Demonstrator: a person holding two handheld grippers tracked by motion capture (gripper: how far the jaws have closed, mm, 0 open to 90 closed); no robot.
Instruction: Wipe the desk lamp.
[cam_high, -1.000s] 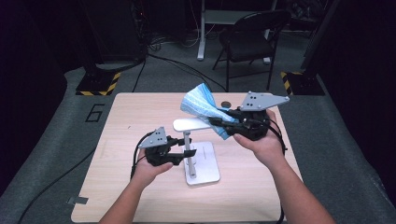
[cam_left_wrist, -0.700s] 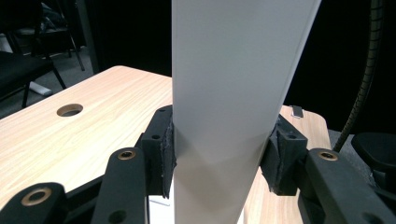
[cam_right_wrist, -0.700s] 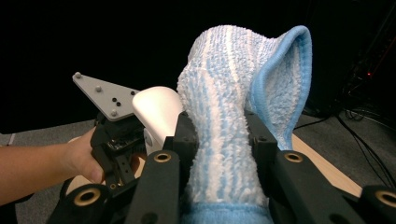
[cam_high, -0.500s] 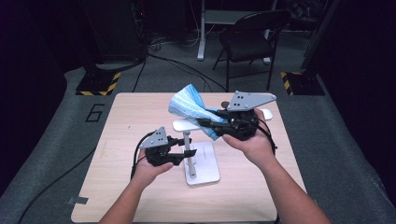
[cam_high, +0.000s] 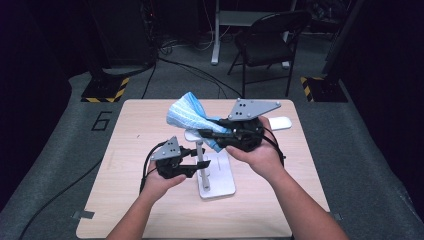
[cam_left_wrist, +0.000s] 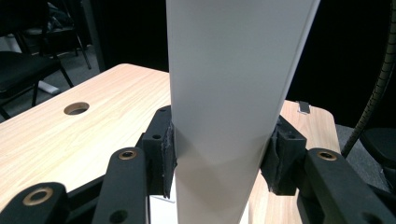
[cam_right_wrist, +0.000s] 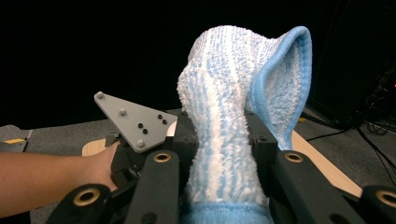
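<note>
Numeral 6 (cam_high: 102, 121) on floor; left gripper (cam_high: 192, 162) jaws clamping stand post (cam_high: 200, 160), right gripper (cam_high: 212, 134) jaws clamping blue towel (cam_high: 187, 116).

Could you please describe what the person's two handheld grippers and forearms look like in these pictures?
Both tools are black. The left gripper and the right gripper each carry a grey three-cornered plate dotted with small holes on top. Their jaws are black bars with brass-coloured pivot rings and dark, rough pads. A black cable trails from each gripper. The forearms are bare, with no sleeves, gloves or watch to be seen.
</note>
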